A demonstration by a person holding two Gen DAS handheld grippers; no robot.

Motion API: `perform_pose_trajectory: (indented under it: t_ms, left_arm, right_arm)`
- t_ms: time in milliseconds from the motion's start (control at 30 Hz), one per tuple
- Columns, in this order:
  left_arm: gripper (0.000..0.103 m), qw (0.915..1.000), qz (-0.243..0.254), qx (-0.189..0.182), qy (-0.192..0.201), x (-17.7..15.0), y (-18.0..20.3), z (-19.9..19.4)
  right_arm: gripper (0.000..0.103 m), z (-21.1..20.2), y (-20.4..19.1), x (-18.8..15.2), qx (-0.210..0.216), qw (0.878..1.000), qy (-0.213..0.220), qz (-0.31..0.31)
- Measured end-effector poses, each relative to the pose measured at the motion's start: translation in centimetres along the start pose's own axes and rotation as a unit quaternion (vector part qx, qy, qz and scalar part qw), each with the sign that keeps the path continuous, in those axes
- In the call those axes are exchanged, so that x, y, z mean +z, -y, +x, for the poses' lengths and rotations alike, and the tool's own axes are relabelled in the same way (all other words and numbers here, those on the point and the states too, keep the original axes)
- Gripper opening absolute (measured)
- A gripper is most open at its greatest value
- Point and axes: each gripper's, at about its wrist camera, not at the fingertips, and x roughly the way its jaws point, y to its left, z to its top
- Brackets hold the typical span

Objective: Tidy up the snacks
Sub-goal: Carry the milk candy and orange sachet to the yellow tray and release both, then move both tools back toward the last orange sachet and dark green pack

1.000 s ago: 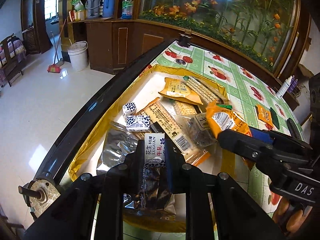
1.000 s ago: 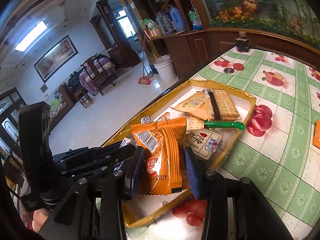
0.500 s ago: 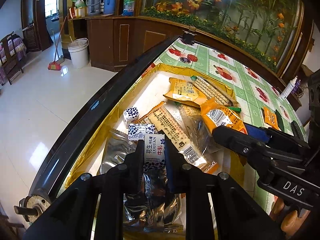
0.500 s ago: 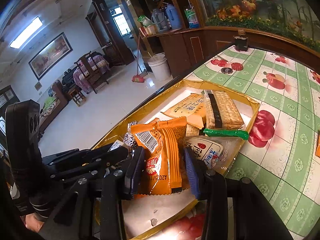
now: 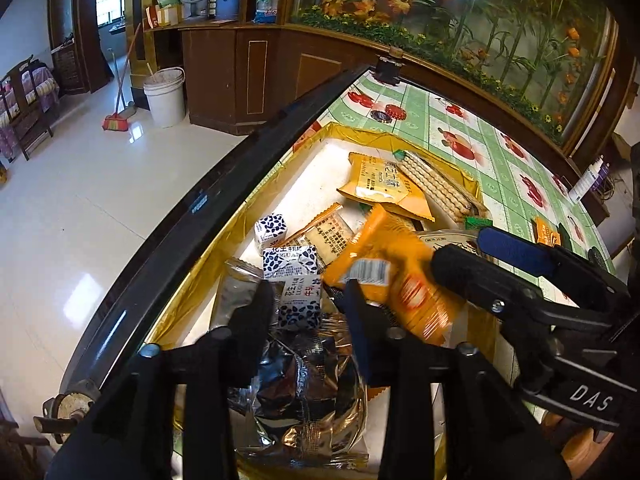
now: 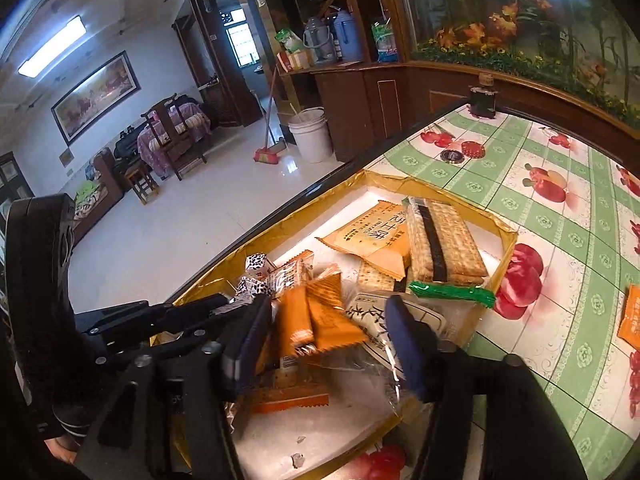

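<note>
Both grippers are positioned over the gold-rimmed tray [image 5: 404,136] on the green fruit-print tablecloth [image 6: 568,216].

Left gripper [image 5: 306,312]: jaws have just been opening and are now parted to a narrow gap. The small blue-and-white candy [image 5: 301,304] is seen between the fingers, but no pad is pressed on it; it is resting on the silver foil packet [image 5: 308,392].

Right gripper [image 6: 324,340]: jaws have just been opening, now spread moderately wide. The orange snack packet [image 6: 320,316] is seen lying blurred between them, clear of both pads, on top of the pile in the tray.

Further back in the tray, a cracker stack with a dark band [image 6: 444,240] and a tan flat packet [image 6: 372,236] are lying side by side. A green-ended wrapper [image 6: 452,292] is placed just in front of the crackers.
</note>
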Motion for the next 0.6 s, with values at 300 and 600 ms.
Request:
perform_pose_trajectory:
  t_ms: [300,600]
  left_arm:
    - [0.072,0.9996,0.014,0.007,0.024,0.1,1.3,-1.8]
    - [0.071,0.9989,0.038,-0.006,0.028,0.1,4.9,-2.7]
  right_arm:
    - [0.078,-4.0,2.2,-1.0,-0.014,0.999,0.032,0.021]
    - [0.084,-8.8,8.2,-3.9,-0.054,0.995,0.053,0.071]
